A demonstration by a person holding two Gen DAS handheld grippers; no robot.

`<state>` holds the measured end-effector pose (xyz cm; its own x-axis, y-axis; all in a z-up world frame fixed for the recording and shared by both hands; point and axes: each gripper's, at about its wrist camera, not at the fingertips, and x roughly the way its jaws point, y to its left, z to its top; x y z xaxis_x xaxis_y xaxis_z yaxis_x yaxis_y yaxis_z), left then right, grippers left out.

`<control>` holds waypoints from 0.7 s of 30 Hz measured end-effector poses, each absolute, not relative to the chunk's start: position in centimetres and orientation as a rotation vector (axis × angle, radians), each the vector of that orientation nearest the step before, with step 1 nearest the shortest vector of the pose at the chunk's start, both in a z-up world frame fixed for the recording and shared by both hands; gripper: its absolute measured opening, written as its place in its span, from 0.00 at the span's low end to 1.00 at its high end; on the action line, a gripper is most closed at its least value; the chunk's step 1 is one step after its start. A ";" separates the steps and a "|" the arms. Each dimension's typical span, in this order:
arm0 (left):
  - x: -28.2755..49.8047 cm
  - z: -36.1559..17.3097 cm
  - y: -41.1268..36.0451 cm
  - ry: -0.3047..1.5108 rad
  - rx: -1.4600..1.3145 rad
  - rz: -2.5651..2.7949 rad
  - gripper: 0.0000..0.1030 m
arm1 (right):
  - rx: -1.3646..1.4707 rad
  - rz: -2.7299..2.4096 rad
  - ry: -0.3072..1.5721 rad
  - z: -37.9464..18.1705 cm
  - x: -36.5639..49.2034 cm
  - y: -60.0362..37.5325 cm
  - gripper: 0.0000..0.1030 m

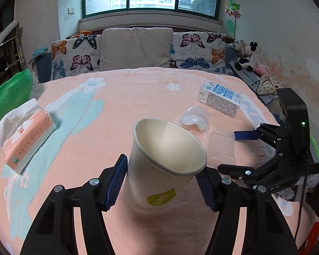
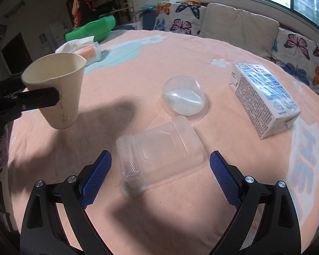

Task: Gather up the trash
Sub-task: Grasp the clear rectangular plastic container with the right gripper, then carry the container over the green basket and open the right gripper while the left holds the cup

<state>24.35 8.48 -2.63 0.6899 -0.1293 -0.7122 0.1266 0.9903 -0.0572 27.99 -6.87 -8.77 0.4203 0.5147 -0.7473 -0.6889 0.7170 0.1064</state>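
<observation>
My left gripper (image 1: 161,182) is shut on a white paper cup (image 1: 159,165) with a green logo, held tilted above the pink blanket (image 1: 121,97). The right wrist view shows the same cup (image 2: 61,89) at the left, with a black finger (image 2: 40,101) across its side. My right gripper (image 2: 160,155) is open and low over the bed. A clear plastic container (image 2: 159,148) lies on its side between the blue pads, which stand apart from it. In the left wrist view the right gripper (image 1: 231,150) is at the right, beside that container (image 1: 222,146).
A clear dome lid (image 2: 184,97) lies just beyond the container. A white and blue milk carton (image 2: 265,97) lies to the right. A tissue pack (image 1: 27,136) and a green cushion (image 1: 10,93) are at the left edge. Pillows line the headboard.
</observation>
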 end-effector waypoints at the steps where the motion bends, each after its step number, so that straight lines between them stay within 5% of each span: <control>1: 24.4 -2.6 8.4 0.798 -0.003 -0.142 0.59 | -0.228 0.769 0.850 -8.9 28.1 -6.7 0.90; 5: 24.5 -2.9 8.5 0.805 -0.005 -0.138 0.59 | -0.245 0.758 0.854 -9.0 28.3 -6.4 0.80; 21: 22.2 -1.5 6.0 0.780 0.009 -0.202 0.59 | -0.148 0.626 0.846 -6.6 22.3 -10.9 0.79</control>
<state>22.20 5.97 -1.50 0.6928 -0.1774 -0.6989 0.1844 0.9806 -0.0661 22.33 -10.95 -6.61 0.4965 0.4576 -0.7376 -0.5713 0.8120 0.1192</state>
